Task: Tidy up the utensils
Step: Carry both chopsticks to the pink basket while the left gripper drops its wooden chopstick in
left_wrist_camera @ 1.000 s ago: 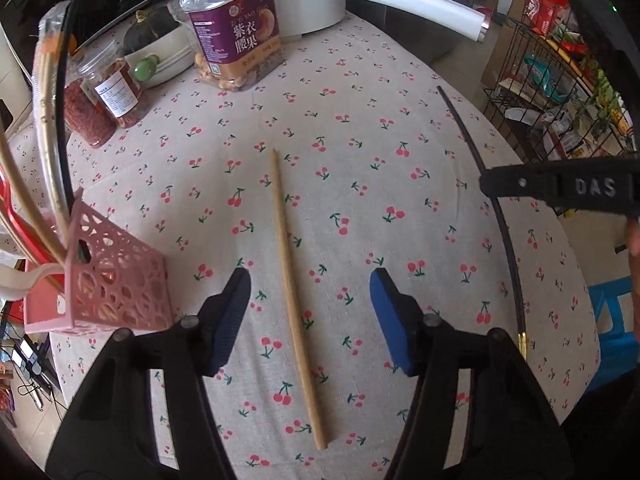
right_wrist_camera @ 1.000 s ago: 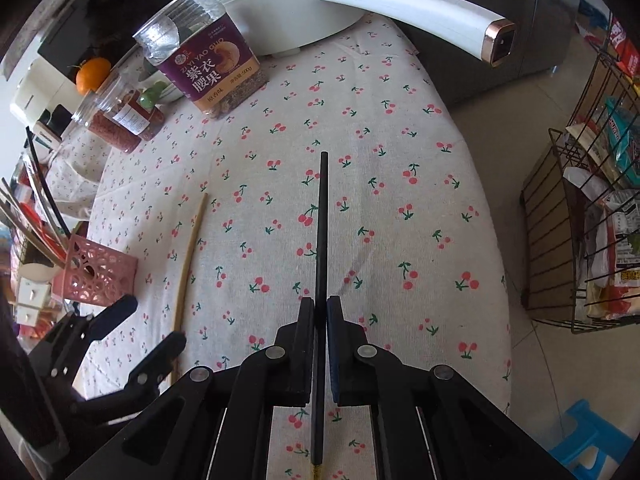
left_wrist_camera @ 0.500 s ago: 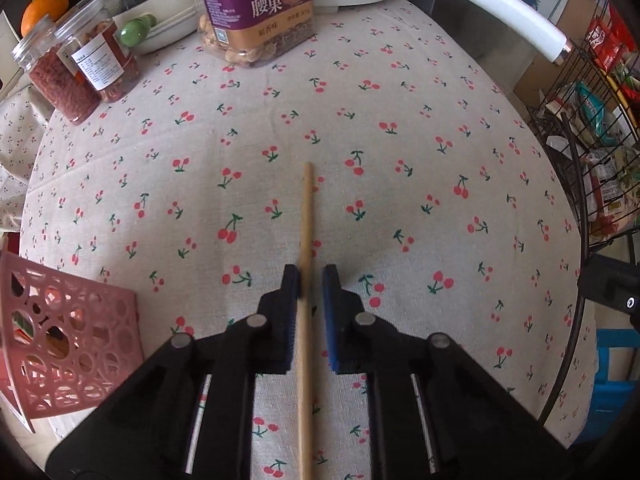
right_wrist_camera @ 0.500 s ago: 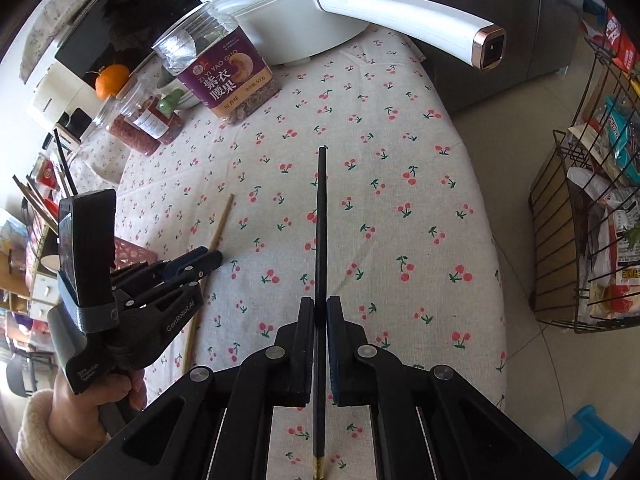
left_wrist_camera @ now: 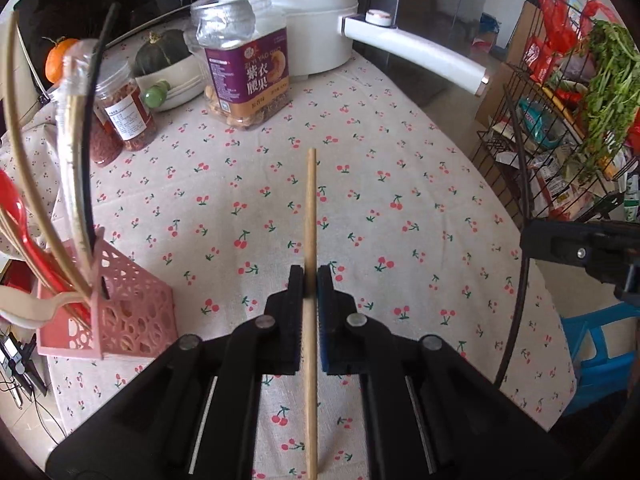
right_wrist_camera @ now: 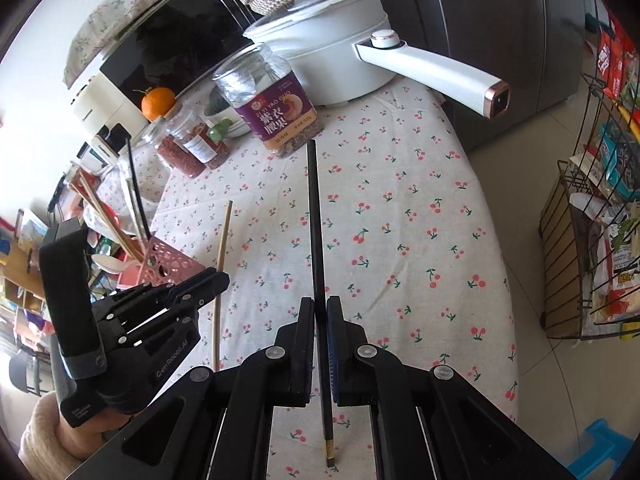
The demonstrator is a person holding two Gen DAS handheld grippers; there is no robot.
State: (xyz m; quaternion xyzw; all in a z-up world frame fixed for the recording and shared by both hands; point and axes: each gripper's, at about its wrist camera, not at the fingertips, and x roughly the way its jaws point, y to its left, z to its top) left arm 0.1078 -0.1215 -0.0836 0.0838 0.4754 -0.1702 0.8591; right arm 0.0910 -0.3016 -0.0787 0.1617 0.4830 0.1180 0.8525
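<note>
Wooden chopstick is now sitting clamped in the left gripper, where a second ago it was lying loose on the cherry-print desk between wide-open jaws. The jaws have just been closing on it, and now they are pressing on the stick from both sides, almost fully shut, with the stick pointing forward and its back end passing under the gripper. From the right wrist view the stick is looking lifted off the cloth, so I judge the pick-up step is finished. The right gripper is also closed tight, holding the black chopstick along its middle line, as it was before. Both loose sticks are therefore in hand, and what is remaining is probably to carry them to the pink holder at the left edge, which is already containing several utensils standing upright.
</note>
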